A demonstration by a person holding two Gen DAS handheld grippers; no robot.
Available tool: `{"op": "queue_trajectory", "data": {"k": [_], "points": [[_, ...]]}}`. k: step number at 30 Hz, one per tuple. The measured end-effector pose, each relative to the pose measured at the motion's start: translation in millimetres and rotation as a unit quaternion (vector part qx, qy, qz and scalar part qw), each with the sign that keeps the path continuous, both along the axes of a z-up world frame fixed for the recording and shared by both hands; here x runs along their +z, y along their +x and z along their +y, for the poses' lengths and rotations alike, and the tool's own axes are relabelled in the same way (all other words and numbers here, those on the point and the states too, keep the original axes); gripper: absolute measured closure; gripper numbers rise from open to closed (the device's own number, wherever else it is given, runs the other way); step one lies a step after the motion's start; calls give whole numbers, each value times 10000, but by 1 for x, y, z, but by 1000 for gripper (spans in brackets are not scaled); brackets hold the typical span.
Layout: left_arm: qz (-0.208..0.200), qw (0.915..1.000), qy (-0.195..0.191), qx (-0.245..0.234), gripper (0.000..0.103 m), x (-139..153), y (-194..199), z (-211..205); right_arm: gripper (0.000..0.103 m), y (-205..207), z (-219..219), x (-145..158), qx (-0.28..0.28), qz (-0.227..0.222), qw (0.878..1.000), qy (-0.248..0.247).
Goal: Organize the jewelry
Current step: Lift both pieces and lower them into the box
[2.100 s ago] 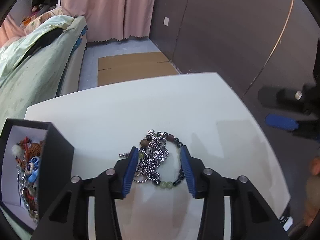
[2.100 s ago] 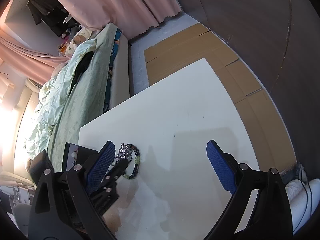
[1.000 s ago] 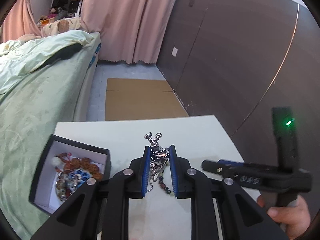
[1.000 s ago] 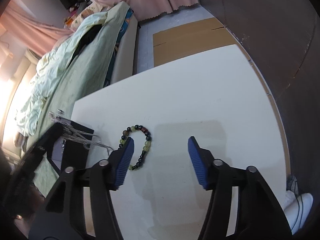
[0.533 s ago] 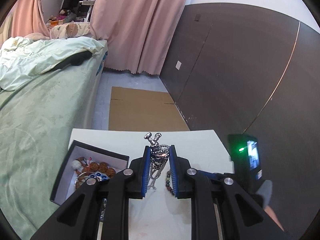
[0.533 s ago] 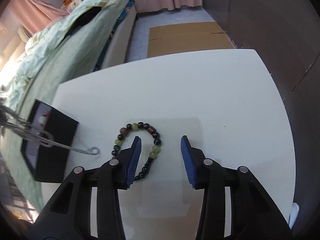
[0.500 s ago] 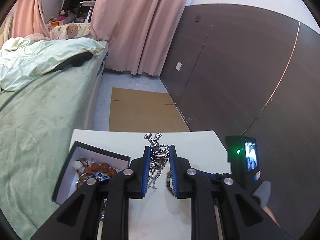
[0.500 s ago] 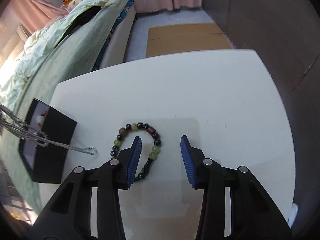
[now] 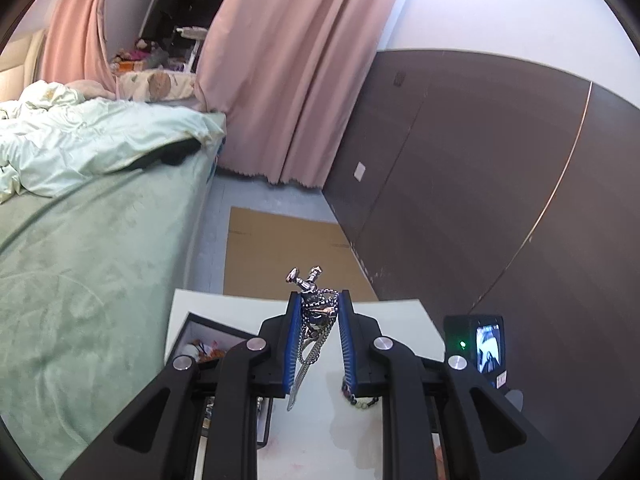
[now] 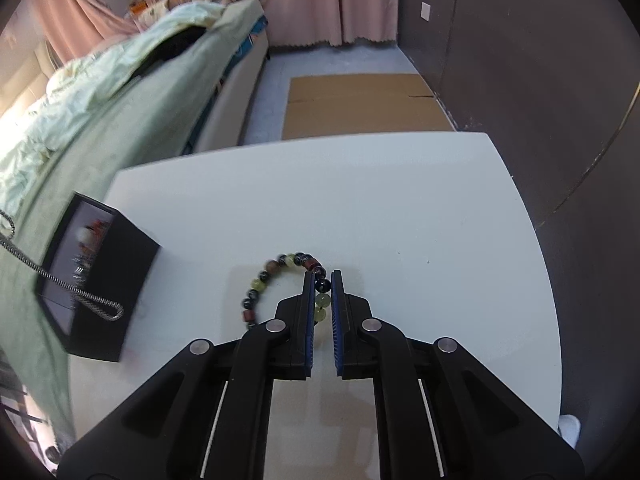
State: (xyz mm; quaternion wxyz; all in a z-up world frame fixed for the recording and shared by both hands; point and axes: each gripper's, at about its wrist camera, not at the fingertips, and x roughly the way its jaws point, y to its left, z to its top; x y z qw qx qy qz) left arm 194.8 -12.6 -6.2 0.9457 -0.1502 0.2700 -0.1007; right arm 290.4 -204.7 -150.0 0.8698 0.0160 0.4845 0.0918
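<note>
- My right gripper (image 10: 321, 280) has closed since half a second ago: the pads that stood wide on either side of the bracelet (image 10: 280, 270) now pinch its near-right beads, a dark one and a green one showing between them.
- The bracelet itself has not moved; it lies on the white counter (image 10: 400, 208) as an arc, only the pinched part inside the gripper.
- My left gripper (image 9: 319, 312) stays shut on the chain (image 9: 316, 320), bunched between the pads with its clasp ends poking up above the tips and loose strands hanging down below.
- The left gripper has risen further over the last second; from the right wrist view a loop of chain (image 10: 100, 304) dangles in front of the black box (image 10: 100, 280), off the counter.
- The box sits open at the counter's left edge beside the bed (image 10: 120, 100), with beaded pieces already inside; that view of it is motion-blurred.
- I judge both remaining pieces are now in hand, so what is left is carrying them over the box and releasing.
- The chain's hanging strands could catch on the box rim, so I would lower it in from directly above.
</note>
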Motion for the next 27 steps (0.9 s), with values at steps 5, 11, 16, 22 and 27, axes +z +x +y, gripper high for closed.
{"op": "queue_trajectory", "data": {"k": [5,11,16,22,27], "points": [[-214,9996,-72,146,87,21,-10,12,94,-5,1,13,51,-110,9998,162],[-427,9986,-168,269,87,44,-15,24,94,-10,4,17,120,-166,9995,239],[-633,9970,-233,380,87,62,-23,33,94,-10,6,19,150,-185,9993,304],[-515,9974,-184,475,87,57,-18,38,94,-10,8,21,214,-177,9988,396],[-224,9978,-65,621,87,31,-11,45,94,-10,10,27,262,-226,9982,497]]}}
